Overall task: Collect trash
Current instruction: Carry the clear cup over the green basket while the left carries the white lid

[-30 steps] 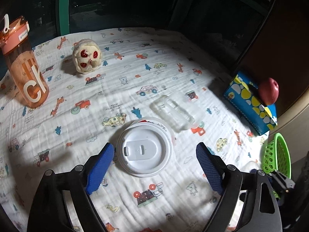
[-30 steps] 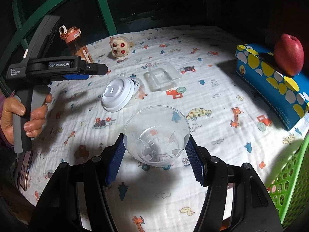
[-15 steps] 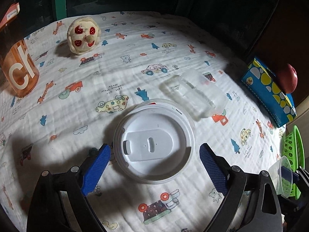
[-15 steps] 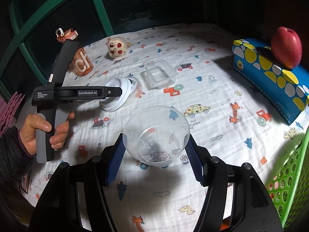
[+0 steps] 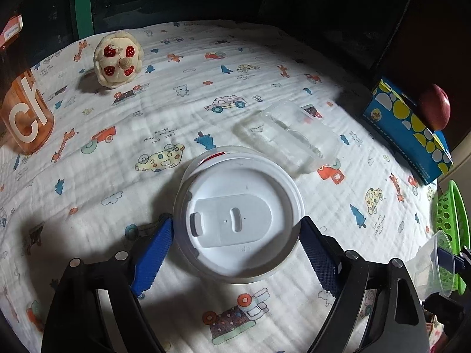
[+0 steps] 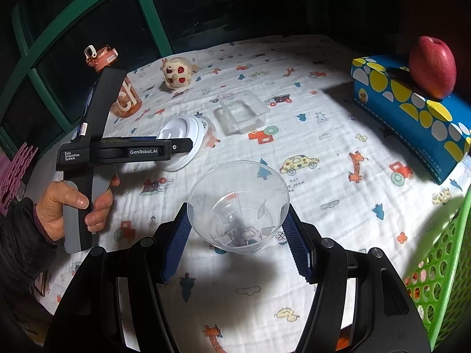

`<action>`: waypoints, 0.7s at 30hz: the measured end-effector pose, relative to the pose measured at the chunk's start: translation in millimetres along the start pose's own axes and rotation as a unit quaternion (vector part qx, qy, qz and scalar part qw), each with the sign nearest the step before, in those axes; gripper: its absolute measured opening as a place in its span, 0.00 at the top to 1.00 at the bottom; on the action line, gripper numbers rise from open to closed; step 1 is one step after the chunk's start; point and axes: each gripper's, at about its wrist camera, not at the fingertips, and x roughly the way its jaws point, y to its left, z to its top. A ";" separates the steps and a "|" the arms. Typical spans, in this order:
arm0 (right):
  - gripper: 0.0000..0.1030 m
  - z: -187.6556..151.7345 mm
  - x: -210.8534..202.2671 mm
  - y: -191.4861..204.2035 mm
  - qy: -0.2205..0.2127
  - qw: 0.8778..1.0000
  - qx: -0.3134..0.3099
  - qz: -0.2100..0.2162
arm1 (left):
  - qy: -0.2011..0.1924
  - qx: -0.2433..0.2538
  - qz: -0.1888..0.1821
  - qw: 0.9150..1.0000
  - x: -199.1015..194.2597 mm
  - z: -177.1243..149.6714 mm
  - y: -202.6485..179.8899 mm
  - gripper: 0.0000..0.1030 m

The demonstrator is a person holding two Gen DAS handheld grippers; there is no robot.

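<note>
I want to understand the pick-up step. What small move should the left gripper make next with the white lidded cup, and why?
Probably close the left gripper on the white lidded cup. Its blue pads already flank the lid on both sides, seemingly at its rim, so no more approach looks needed. The right gripper already holds the clear plastic cup, near the green basket.

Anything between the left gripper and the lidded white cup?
Nothing visible. The left gripper already straddles the white cup, one blue pad at each side of the lid rim; whether they touch it I cannot tell. The clear tray lies beyond the cup, out of the approach.
</note>
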 end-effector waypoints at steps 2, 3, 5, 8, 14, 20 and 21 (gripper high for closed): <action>0.40 -0.9 -6.6 -1.6 -0.006 1.000 0.003 -0.001 | -0.004 0.001 -0.006 1.000 -8.4 -1.9 -5.1 0.20; 0.40 -1.6 -10.2 -2.3 -0.009 1.000 0.004 -0.002 | -0.005 0.004 -0.007 1.000 -12.9 -2.8 -8.6 0.20; 0.40 -3.4 -18.4 -5.1 -0.015 1.000 0.006 -0.006 | -0.009 0.009 -0.014 1.000 -22.4 -4.1 -16.0 0.20; 0.40 -7.2 -31.0 -11.8 -0.022 1.000 0.010 -0.014 | -0.018 0.020 -0.022 0.999 -37.1 -4.1 -31.8 0.20; 0.40 -18.5 -60.4 -32.6 -0.037 0.998 0.027 -0.040 | -0.033 0.042 -0.047 0.997 -62.3 -3.6 -68.5 0.20; 0.40 -33.8 -91.5 -63.8 -0.052 0.994 0.052 -0.075 | -0.040 0.074 -0.077 0.993 -75.8 -4.7 -121.5 0.20; 0.40 -37.3 -97.0 -70.8 -0.054 0.993 0.058 -0.082 | -0.040 0.079 -0.081 0.993 -77.1 -4.9 -129.9 0.20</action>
